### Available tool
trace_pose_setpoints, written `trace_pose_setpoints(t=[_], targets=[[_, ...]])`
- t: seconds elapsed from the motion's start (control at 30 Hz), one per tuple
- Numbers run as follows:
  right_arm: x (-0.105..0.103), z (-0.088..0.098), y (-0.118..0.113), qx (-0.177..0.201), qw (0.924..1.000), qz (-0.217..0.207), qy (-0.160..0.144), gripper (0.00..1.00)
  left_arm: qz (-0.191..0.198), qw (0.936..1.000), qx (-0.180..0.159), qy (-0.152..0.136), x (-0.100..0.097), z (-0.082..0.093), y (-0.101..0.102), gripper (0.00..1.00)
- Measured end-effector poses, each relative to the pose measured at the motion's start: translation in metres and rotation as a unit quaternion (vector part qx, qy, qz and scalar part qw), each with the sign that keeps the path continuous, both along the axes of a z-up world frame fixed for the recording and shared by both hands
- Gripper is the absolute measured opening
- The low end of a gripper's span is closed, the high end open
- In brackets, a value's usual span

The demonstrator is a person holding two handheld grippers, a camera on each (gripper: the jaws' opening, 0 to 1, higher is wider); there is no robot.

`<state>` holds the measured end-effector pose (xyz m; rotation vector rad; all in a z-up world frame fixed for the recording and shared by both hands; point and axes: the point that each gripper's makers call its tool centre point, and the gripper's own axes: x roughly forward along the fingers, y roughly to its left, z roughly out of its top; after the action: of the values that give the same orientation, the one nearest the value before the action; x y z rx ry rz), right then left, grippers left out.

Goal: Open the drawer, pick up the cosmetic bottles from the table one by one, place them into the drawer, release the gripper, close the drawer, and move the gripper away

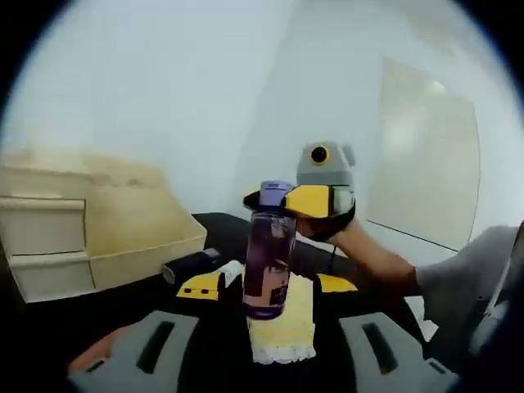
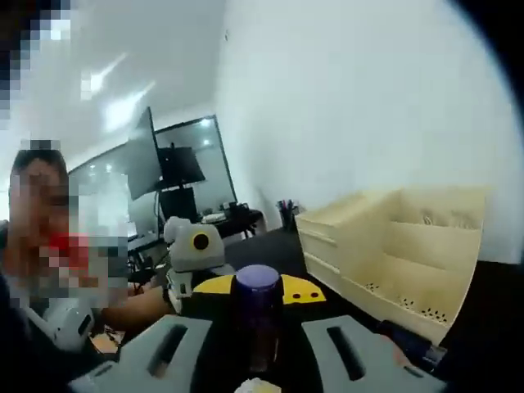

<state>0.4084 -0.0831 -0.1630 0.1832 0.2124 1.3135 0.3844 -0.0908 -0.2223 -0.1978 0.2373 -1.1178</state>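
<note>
Left gripper view: purple-capped bottle [image 1: 268, 260] upright on yellow cloth [image 1: 286, 323] on the dark surface [image 1: 123, 303], right gripper [image 1: 286, 199] clamped at its cap; cream drawer unit [image 1: 90, 233] well apart leftward. Right gripper view: same bottle [image 2: 257, 315] between grey jaws, left gripper [image 2: 246, 286] just behind, jaws' state unclear; drawer unit [image 2: 393, 254] rightward.

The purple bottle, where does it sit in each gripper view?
Left gripper view: purple bottle just left of centre, upright on a yellow cloth.
Right gripper view: purple bottle at bottom centre.
Shared landmark: the cream drawer unit, far left in the first, right in the second.
</note>
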Motion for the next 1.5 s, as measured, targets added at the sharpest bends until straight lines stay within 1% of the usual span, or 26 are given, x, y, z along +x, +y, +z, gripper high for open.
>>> trace_pose_setpoints(t=[0.2, 0.33, 0.4, 0.5, 0.53, 0.63, 0.7, 0.8, 0.83, 0.87, 0.9, 0.93, 1.0, 1.03, 1.07, 1.13, 1.17, 1.2, 1.23, 1.27, 1.3, 1.33, 1.4, 1.47, 1.5], targets=[[0.018, -0.004, -0.007, -0.026, 0.9995, -0.004, -0.019, 0.15, 0.013, 0.9998, 0.017, 0.002, 0.004, -0.007, 0.003, 0.38], [0.026, -0.003, -0.011, -0.041, 0.9983, 0.002, -0.040, 0.15, 0.021, 0.9994, 0.027, 0.002, 0.007, -0.009, 0.006, 0.39], [0.031, -0.001, -0.014, -0.047, 0.9970, 0.003, -0.062, 0.15, 0.027, 0.9990, 0.035, 0.000, 0.009, -0.011, 0.008, 0.39], [0.042, 0.002, -0.018, -0.052, 0.9951, 0.000, -0.085, 0.15, 0.038, 0.9981, 0.048, -0.002, 0.013, -0.016, 0.010, 0.39], [0.046, 0.004, -0.020, -0.051, 0.9941, -0.001, -0.096, 0.15, 0.039, 0.9980, 0.050, -0.002, 0.013, -0.016, 0.010, 0.39], [0.062, 0.010, -0.024, -0.038, 0.9928, -0.010, -0.113, 0.15, 0.042, 0.9977, 0.053, -0.002, 0.014, -0.019, 0.008, 0.39], [0.074, 0.012, -0.028, -0.031, 0.9914, -0.025, -0.125, 0.15, 0.045, 0.9973, 0.058, -0.005, 0.016, -0.019, 0.008, 0.39], [0.087, 0.012, -0.032, -0.026, 0.9898, -0.037, -0.135, 0.15, 0.052, 0.9963, 0.067, -0.008, 0.017, -0.018, 0.008, 0.39], [0.089, 0.012, -0.033, -0.025, 0.9896, -0.041, -0.135, 0.15, 0.056, 0.9961, 0.067, -0.005, 0.018, -0.017, 0.009, 0.39], [0.092, 0.012, -0.033, -0.026, 0.9891, -0.043, -0.138, 0.15, 0.066, 0.9954, 0.069, 0.007, 0.020, -0.014, 0.010, 0.39], [0.093, 0.011, -0.033, -0.027, 0.9887, -0.045, -0.141, 0.15, 0.068, 0.9951, 0.071, 0.009, 0.020, -0.012, 0.010, 0.39], [0.096, 0.011, -0.033, -0.027, 0.9886, -0.046, -0.141, 0.15, 0.083, 0.9927, 0.084, 0.026, 0.022, -0.013, 0.014, 0.40], [0.098, 0.011, -0.032, -0.025, 0.9884, -0.043, -0.143, 0.15, 0.092, 0.9904, 0.101, 0.020, 0.019, -0.009, 0.013, 0.40], [0.098, 0.011, -0.030, -0.027, 0.9884, -0.039, -0.144, 0.15, 0.109, 0.9873, 0.109, 0.039, 0.020, -0.011, 0.016, 0.40], [0.099, 0.011, -0.029, -0.029, 0.9880, -0.036, -0.147, 0.15, 0.113, 0.9870, 0.109, 0.036, 0.020, -0.009, 0.016, 0.40], [0.101, 0.009, -0.027, -0.035, 0.9878, -0.031, -0.148, 0.15, 0.127, 0.9839, 0.111, 0.058, 0.015, -0.018, 0.018, 0.40], [0.102, 0.008, -0.026, -0.039, 0.9873, -0.030, -0.151, 0.15, 0.125, 0.9832, 0.119, 0.059, 0.013, -0.026, 0.018, 0.40], [0.104, 0.005, -0.025, -0.046, 0.9873, -0.030, -0.149, 0.15, 0.133, 0.9781, 0.139, 0.079, 0.012, -0.041, 0.023, 0.41], [0.108, 0.002, -0.025, -0.052, 0.9879, -0.035, -0.142, 0.15, 0.141, 0.9753, 0.148, 0.083, 0.015, -0.046, 0.027, 0.43], [0.110, 0.001, -0.024, -0.055, 0.9874, -0.035, -0.144, 0.15, 0.157, 0.9712, 0.161, 0.080, 0.021, -0.051, 0.033, 0.43], [0.116, -0.001, -0.025, -0.055, 0.9874, -0.040, -0.143, 0.15, 0.168, 0.9686, 0.164, 0.081, 0.024, -0.053, 0.037, 0.43], [0.120, 0.000, -0.028, -0.053, 0.9874, -0.043, -0.143, 0.15, 0.169, 0.9684, 0.164, 0.084, 0.024, -0.055, 0.037, 0.43], [0.131, 0.005, -0.033, -0.031, 0.9885, -0.053, -0.138, 0.15, 0.176, 0.9681, 0.155, 0.087, 0.025, -0.053, 0.040, 0.44], [0.138, 0.008, -0.038, -0.025, 0.9889, -0.060, -0.134, 0.15, 0.193, 0.9659, 0.150, 0.085, 0.027, -0.051, 0.043, 0.45], [0.141, 0.009, -0.041, -0.028, 0.9878, -0.070, -0.136, 0.15, 0.201, 0.9634, 0.158, 0.080, 0.028, -0.051, 0.045, 0.45]])
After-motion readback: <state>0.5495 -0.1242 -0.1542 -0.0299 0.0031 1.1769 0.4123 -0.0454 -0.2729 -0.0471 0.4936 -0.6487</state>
